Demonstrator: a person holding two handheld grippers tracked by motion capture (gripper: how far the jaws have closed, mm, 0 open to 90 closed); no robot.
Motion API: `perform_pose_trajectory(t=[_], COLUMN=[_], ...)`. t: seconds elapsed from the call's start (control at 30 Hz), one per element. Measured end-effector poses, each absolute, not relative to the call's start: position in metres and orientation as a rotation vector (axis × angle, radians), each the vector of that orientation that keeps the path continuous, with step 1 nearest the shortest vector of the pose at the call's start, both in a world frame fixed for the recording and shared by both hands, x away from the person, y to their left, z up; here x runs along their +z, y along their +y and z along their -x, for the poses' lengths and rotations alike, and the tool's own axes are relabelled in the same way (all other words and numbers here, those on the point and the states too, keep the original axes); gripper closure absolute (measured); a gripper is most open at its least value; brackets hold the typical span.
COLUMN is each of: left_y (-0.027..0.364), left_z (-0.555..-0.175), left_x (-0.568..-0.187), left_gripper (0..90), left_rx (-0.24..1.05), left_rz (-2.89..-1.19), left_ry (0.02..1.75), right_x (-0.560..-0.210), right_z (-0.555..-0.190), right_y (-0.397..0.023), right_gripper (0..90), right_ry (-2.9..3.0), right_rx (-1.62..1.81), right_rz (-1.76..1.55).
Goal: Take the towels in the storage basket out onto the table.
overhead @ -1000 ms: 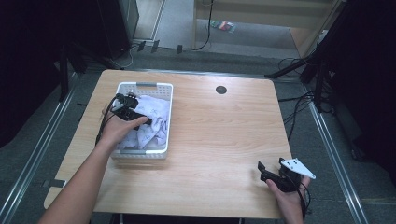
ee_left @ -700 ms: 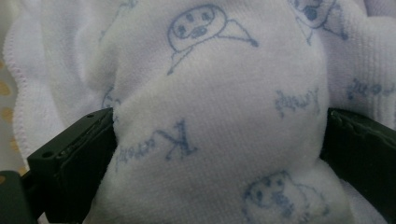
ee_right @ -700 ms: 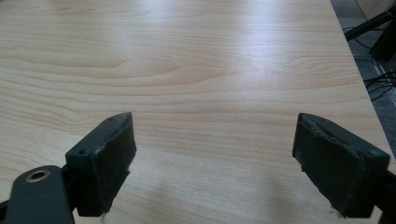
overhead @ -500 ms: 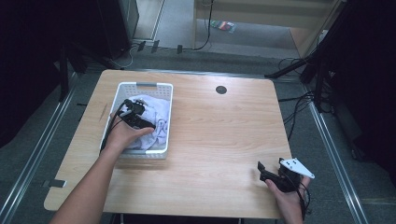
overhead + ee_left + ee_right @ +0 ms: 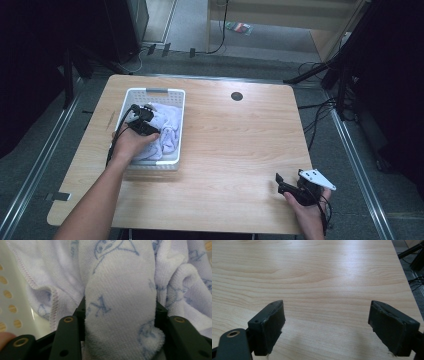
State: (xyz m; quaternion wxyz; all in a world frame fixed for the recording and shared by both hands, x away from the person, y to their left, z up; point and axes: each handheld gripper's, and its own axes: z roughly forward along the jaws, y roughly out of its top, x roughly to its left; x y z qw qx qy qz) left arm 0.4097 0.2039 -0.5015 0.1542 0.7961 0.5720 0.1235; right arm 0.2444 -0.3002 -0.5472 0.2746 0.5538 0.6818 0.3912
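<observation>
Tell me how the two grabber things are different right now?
The left gripper is down in the white basket; the right gripper rests near the bare table's front edge. The left gripper is shut on the lilac towel; the right gripper is open and holds nothing. Both are black, each held in one hand.

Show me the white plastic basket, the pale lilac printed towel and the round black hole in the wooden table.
White plastic basket [image 5: 156, 91]: high view, far rim.
Pale lilac printed towel [image 5: 120, 302]: left gripper view, fold between jaws.
Round black hole [image 5: 237, 96]: high view, its centre.

Only legible mark: a blue "K" printed on the white towel [image 5: 120, 305]; other blue prints on it unreadable.
</observation>
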Motion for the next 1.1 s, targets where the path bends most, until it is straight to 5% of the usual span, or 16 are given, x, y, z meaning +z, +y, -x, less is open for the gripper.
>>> perform_pose_trajectory(t=[0.53,1.1], left_y=[0.213,0.220], left_z=[-0.401,-0.388], left_x=[-0.479,-0.414], left_gripper=[58.3,58.1], left_rx=[0.347,0.418], left_rz=[-2.223,-2.158], left_ry=[1.596,1.508], right_x=[-0.547,-0.547], right_z=[-0.245,-0.245], right_y=[-0.300,-0.300], right_gripper=[13.8,13.7], right_ry=[1.833,1.834], right_rx=[1.046,1.047], right_rz=[-1.494,-1.490])
